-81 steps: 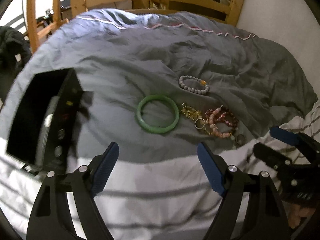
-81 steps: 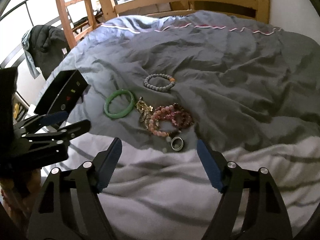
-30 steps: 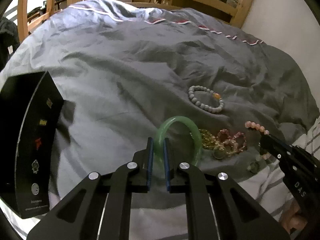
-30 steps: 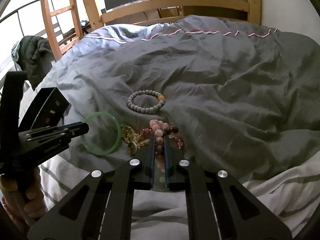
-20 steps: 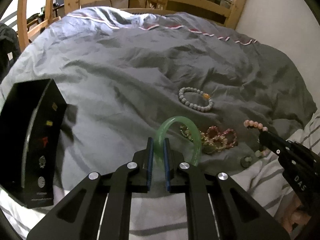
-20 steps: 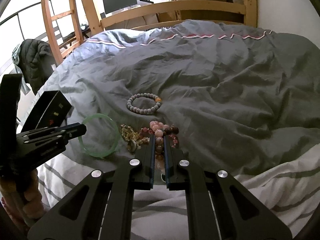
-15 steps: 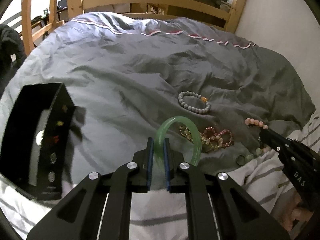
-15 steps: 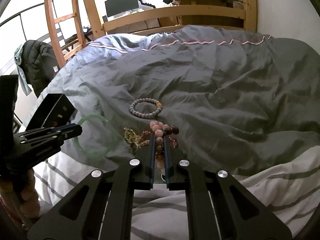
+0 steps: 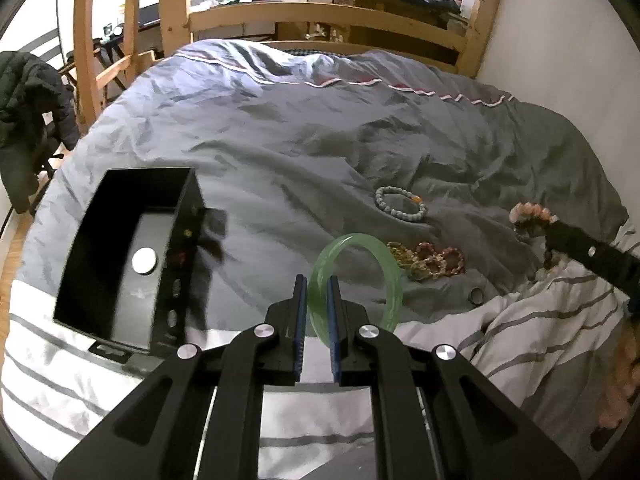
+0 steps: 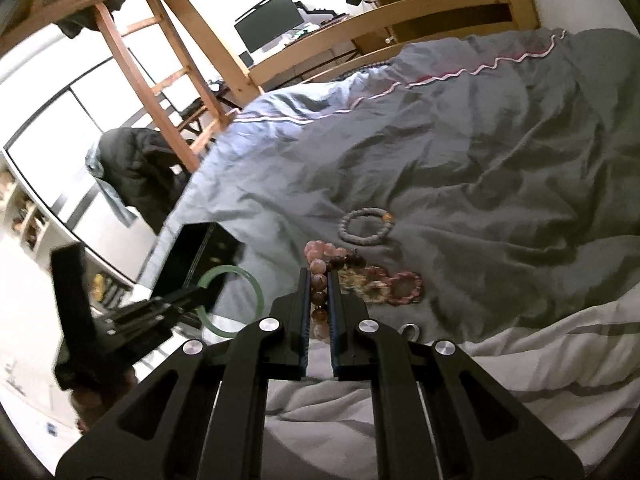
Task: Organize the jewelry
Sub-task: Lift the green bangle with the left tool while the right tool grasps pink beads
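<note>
Rumpled grey bedding (image 9: 280, 152) covers a bed with a wooden frame (image 9: 320, 12), and a white striped sheet (image 9: 520, 340) lies along its near edge. Nearest the left wrist camera, the left gripper (image 9: 317, 312) has its blue-padded fingers (image 9: 300, 316) pressed together on the rim of a green bangle (image 9: 394, 276), which stands upright above the bedding. To the left of it sits an open black box (image 9: 100, 248) with a small white disc (image 9: 144, 261) inside. Just past the bangle, a tangle of gold and red bead bracelets (image 9: 430, 262) lies on the grey cover, with a small ring (image 9: 476, 295) nearer the striped sheet. Farther back rests a grey bead bracelet (image 9: 400, 209) with one orange bead. In the right wrist view, the right gripper (image 10: 319, 304) has its fingers (image 10: 306, 308) clamped on a pink bead bracelet (image 10: 320, 258), held clear of the bed; the strand runs down between them. Beyond the bed frame stand a monitor (image 10: 270, 26) and a dark jacket (image 10: 136, 164) hung by the ladder (image 10: 168, 72).
</note>
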`<action>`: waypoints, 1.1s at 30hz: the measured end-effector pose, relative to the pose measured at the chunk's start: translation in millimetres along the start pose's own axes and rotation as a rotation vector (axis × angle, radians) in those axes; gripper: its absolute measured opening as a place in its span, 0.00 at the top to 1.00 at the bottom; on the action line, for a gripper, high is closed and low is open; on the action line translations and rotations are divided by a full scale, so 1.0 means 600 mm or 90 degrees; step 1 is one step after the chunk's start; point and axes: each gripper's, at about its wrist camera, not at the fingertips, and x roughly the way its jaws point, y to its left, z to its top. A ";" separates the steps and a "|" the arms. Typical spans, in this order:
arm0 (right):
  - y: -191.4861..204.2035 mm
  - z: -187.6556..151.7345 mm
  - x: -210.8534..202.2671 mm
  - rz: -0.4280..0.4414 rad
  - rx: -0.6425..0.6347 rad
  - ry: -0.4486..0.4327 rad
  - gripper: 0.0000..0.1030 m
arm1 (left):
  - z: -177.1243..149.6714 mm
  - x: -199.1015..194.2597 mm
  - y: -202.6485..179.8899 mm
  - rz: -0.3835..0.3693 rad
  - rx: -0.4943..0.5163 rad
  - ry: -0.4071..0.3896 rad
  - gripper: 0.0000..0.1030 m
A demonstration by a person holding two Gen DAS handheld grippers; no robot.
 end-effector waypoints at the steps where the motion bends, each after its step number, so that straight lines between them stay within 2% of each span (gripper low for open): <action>1: 0.002 0.003 -0.002 0.007 0.004 0.003 0.91 | -0.001 -0.004 0.003 0.000 -0.001 0.000 0.91; 7: 0.012 0.010 -0.002 0.061 0.042 0.021 0.91 | -0.003 -0.023 0.021 0.005 -0.008 -0.009 0.91; 13: 0.030 0.019 0.009 0.063 0.040 0.030 0.91 | 0.002 -0.036 0.038 0.004 -0.017 -0.021 0.91; 22: 0.108 0.043 0.060 0.049 -0.030 0.045 0.91 | 0.014 -0.051 0.083 0.022 -0.037 -0.034 0.91; 33: 0.218 0.049 0.163 0.051 -0.112 0.087 0.91 | 0.020 -0.054 0.186 0.083 -0.083 -0.025 0.90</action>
